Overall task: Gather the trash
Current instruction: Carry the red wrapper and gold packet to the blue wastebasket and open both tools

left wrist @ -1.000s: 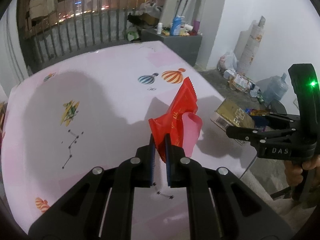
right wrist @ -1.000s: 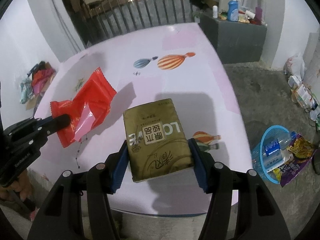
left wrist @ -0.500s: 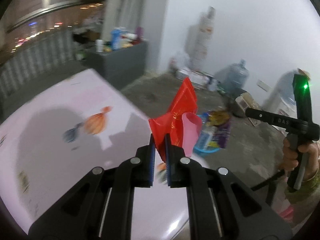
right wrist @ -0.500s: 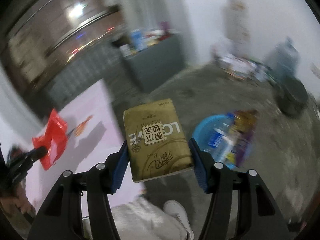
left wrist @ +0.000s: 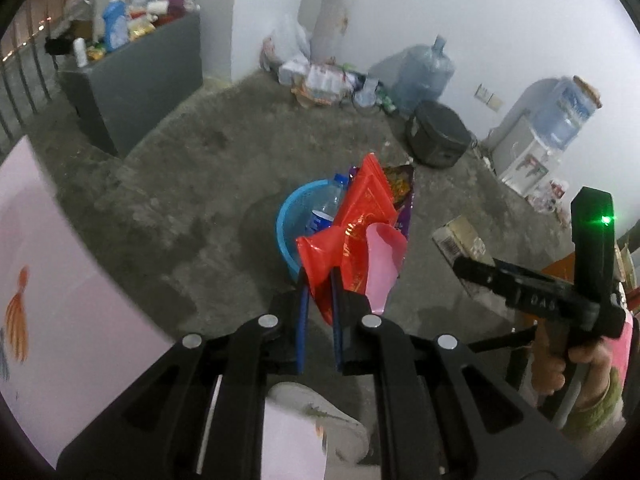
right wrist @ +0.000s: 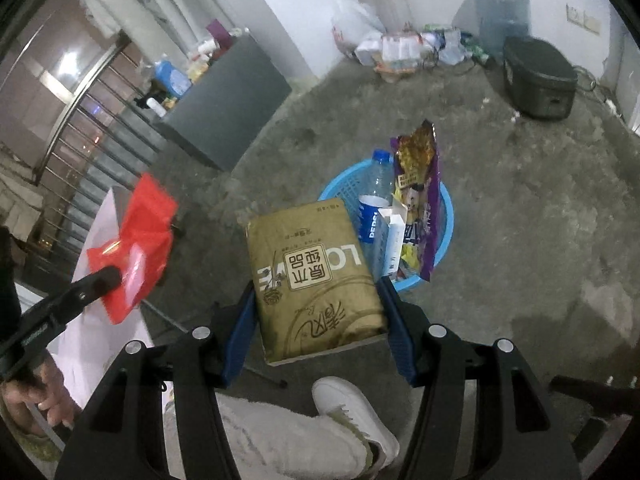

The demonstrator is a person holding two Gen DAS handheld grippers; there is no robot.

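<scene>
Left wrist view. My left gripper (left wrist: 319, 280) is clenched on the lower edge of a red wrapper (left wrist: 352, 224): glossy crinkled film, pale pink lining folded out on one side. The wrapper stands up from the pads and covers most of the blue basket (left wrist: 286, 232) beyond it; only the basket's near rim and a bottle's blue cap show. Off to the right of the basket my right gripper (left wrist: 466, 266) is seen side-on, black, a green light on its body, a hand (left wrist: 568, 364) on the grip. Of its load only a pale edge with a barcode shows here. A pink tablecloth (left wrist: 52, 280) with a balloon print runs along the left border.

Right wrist view. Here my right gripper (right wrist: 318, 312) shows its load in full: a gold tissue pack (right wrist: 312, 276), soft rectangular block, shiny printed film, grasped by its two sides between the blue pads. The pack hangs just short of the basket (right wrist: 446, 216), overlapping its near rim. The basket interior is open to this camera: perforated plastic wall, a clear bottle (right wrist: 372, 200) with blue label, a small white carton (right wrist: 394, 236), a purple-and-gold snack bag (right wrist: 420, 192) standing upright. Left of the basket, the red wrapper (right wrist: 132, 240) in my left gripper (right wrist: 108, 280) is blurred. A white shoe (right wrist: 348, 404) rests on rough grey concrete floor (right wrist: 520, 200).
</scene>
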